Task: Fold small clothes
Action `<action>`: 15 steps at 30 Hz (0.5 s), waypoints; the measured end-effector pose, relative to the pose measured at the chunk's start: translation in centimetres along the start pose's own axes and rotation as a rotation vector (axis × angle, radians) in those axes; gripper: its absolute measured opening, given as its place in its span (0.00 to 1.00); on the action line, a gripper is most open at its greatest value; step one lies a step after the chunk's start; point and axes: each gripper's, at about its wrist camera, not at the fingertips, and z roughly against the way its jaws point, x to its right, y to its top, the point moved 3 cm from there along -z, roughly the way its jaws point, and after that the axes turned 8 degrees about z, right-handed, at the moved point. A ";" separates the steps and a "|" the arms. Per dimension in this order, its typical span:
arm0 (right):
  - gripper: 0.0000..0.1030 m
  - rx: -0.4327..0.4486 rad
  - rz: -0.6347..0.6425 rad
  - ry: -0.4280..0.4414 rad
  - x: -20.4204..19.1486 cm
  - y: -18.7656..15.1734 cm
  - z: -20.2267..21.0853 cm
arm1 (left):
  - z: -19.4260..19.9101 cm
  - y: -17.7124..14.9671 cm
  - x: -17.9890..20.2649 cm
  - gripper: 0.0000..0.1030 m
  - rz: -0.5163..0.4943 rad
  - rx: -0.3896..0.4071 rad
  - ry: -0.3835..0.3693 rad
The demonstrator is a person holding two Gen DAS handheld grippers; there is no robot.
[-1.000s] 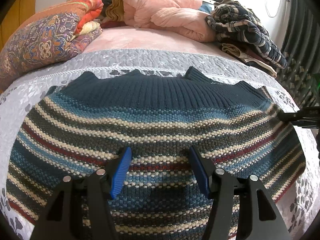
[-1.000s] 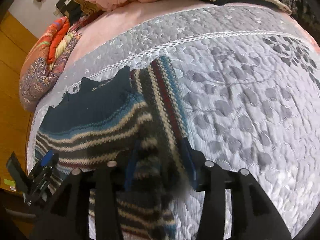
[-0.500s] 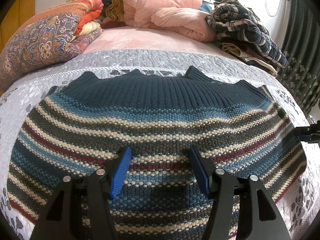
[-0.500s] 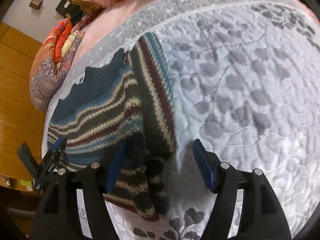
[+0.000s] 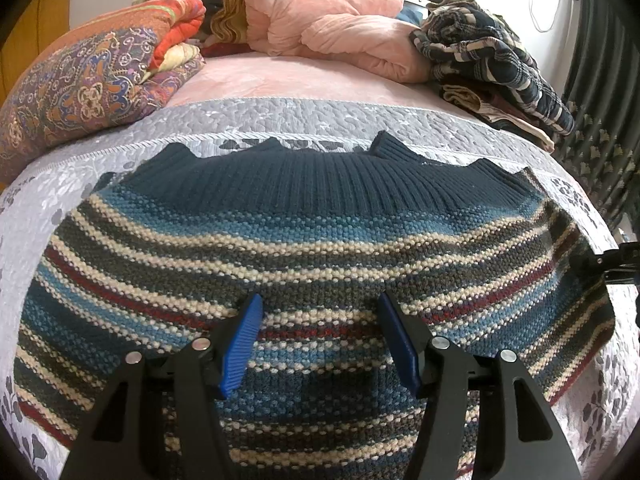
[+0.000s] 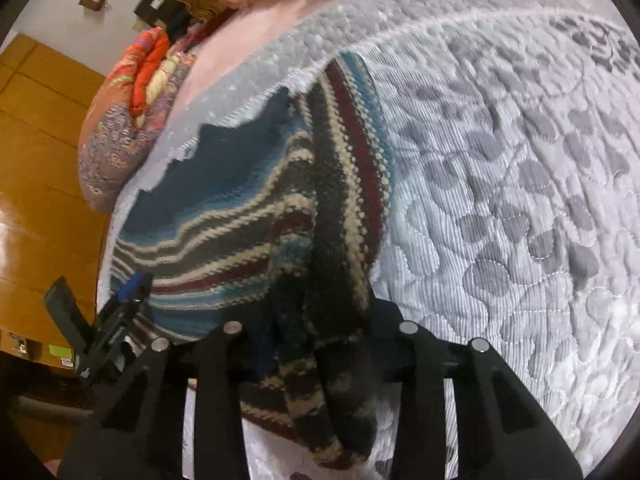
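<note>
A striped knit sweater (image 5: 320,240) with a dark blue ribbed band lies flat on the quilted bed cover (image 5: 320,120). My left gripper (image 5: 320,340) hovers open just over its near part, blue pads wide apart with nothing between them. In the right wrist view the sweater's (image 6: 224,240) right side is folded over and bunched between the fingers of my right gripper (image 6: 320,320), which is shut on it; the fabric hides the pads. The left wrist view shows the right gripper (image 5: 612,268) at the sweater's right edge, and the right wrist view shows the left gripper (image 6: 128,292) at the left.
A patterned pillow (image 5: 80,88), a pink duvet (image 5: 332,28) and a pile of plaid clothes (image 5: 492,56) lie at the head of the bed. A dark curtain (image 5: 600,120) hangs on the right. Bare quilt (image 6: 500,200) stretches right of the sweater.
The right gripper stood open beside the sweater's edge half a second ago; now its fingers have closed in on the bunched fabric. The left gripper has not moved.
</note>
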 end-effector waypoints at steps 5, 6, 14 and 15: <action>0.32 0.059 0.012 0.049 -0.5 0.1 2.0 | 0.0 -0.1 0.0 0.59 -0.005 0.000 -0.003; 0.32 0.056 0.010 0.038 -0.2 -0.1 1.9 | 0.0 -0.1 0.0 0.59 -0.005 0.000 -0.002; 0.33 0.001 -0.094 0.024 3.2 -1.2 -0.7 | 0.0 -0.1 -0.1 0.59 -0.014 -0.004 -0.004; 0.33 0.003 -0.100 0.031 3.5 -1.3 -0.9 | 0.0 -0.1 -0.1 0.59 -0.014 -0.004 -0.003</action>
